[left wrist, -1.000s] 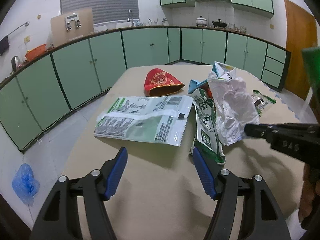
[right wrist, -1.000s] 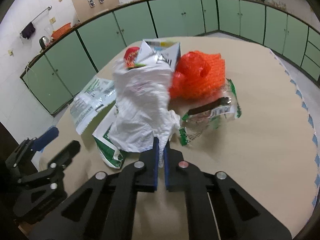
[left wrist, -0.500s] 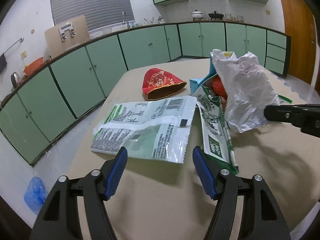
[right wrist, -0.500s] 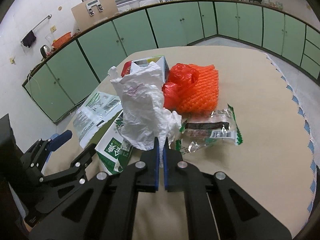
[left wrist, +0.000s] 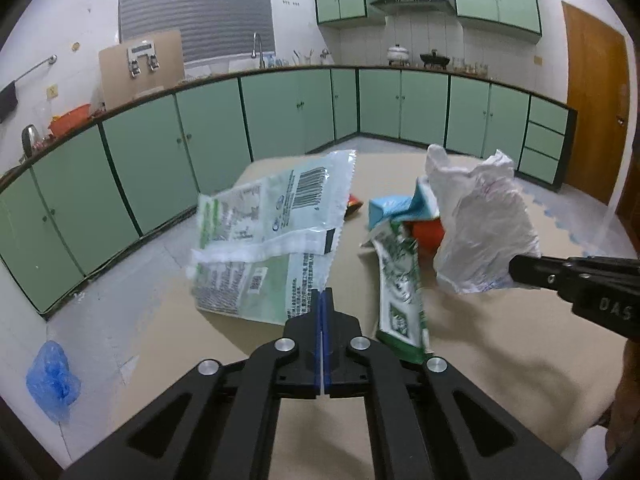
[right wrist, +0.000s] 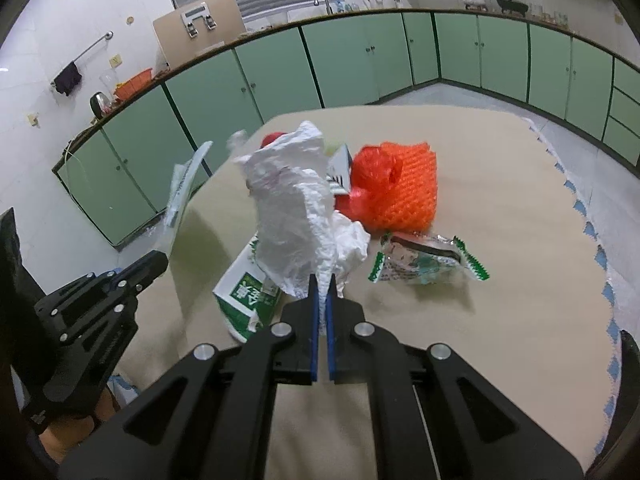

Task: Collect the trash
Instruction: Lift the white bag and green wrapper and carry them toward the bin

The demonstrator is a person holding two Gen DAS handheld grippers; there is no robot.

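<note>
My left gripper (left wrist: 323, 296) is shut on the corner of a large white-and-green wrapper (left wrist: 272, 236), which hangs lifted above the beige table (left wrist: 460, 368). My right gripper (right wrist: 322, 280) is shut on a crumpled white plastic bag (right wrist: 298, 216) and holds it up over the trash pile. The bag also shows in the left wrist view (left wrist: 480, 220). A green-and-white pouch (right wrist: 244, 292), an orange net bag (right wrist: 396, 188), a small green snack wrapper (right wrist: 428, 260) and a blue carton (left wrist: 396, 208) lie on the table.
Green kitchen cabinets (left wrist: 280, 116) run around the room behind the table. A blue plastic bag (left wrist: 52, 380) lies on the floor at the left. A wooden door (left wrist: 592, 112) stands at the right. The table's scalloped edge (right wrist: 596, 240) is at the right.
My left gripper has shut on the large wrapper and lifted it off the table. My right gripper has stayed shut on the white bag, holding it raised.
</note>
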